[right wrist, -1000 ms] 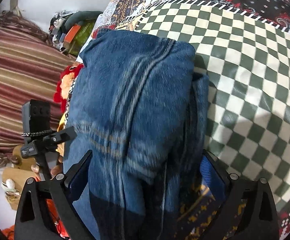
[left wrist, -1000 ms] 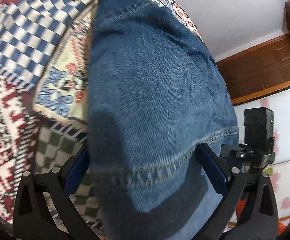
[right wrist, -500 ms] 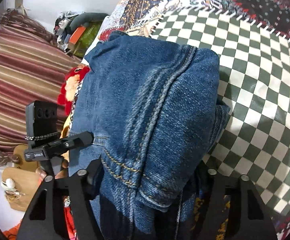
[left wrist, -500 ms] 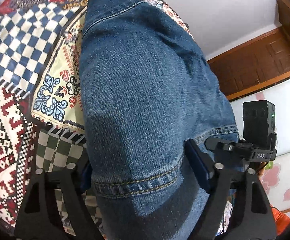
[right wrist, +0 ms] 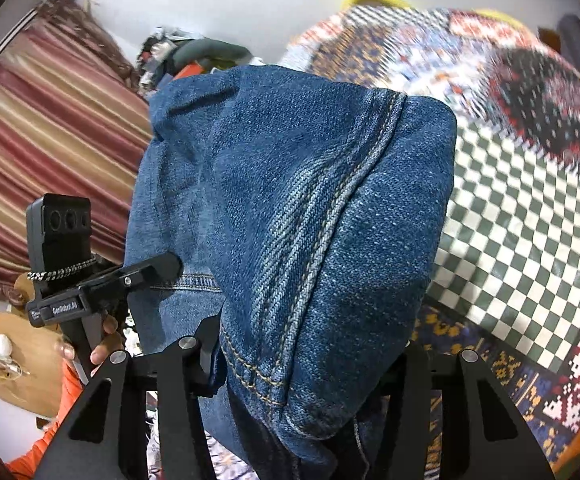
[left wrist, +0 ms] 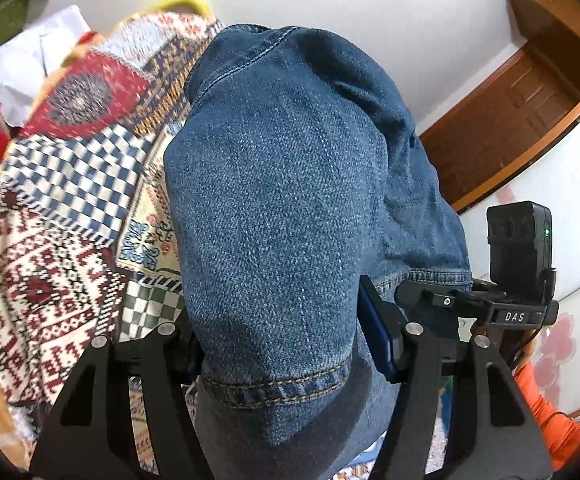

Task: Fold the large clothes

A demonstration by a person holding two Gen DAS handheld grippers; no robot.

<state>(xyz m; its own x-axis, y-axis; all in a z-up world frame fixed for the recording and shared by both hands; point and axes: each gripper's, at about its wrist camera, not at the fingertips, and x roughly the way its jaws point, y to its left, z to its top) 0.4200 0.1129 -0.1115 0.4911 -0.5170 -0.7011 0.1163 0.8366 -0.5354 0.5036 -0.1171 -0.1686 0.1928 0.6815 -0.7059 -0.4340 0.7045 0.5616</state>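
**Both grippers clamping the jeans above the quilt**

The left gripper (left wrist: 278,344) is pointing forward and slightly up, its jaws closed on a hemmed edge of the jeans (left wrist: 290,208). The right gripper (right wrist: 310,360) is sitting level with it, to its right — its own jaws are pinching a thick seamed fold of the jeans (right wrist: 302,220). In the right wrist view, a hand (right wrist: 90,344) in an orange sleeve is gripping the left tool's handle.

The jeans are hanging raised over the quilt (left wrist: 58,216), bunched between the two tools. Their long axis is running away from the cameras: the denim is stretching from the jaws out toward the far end of the bed, where it is rounding over in a fold. In the right wrist view a double-stitched seam is running diagonally up the cloth — from the jaws toward the upper right corner. Whether the far end is touching the quilt (right wrist: 522,240) cannot be told.
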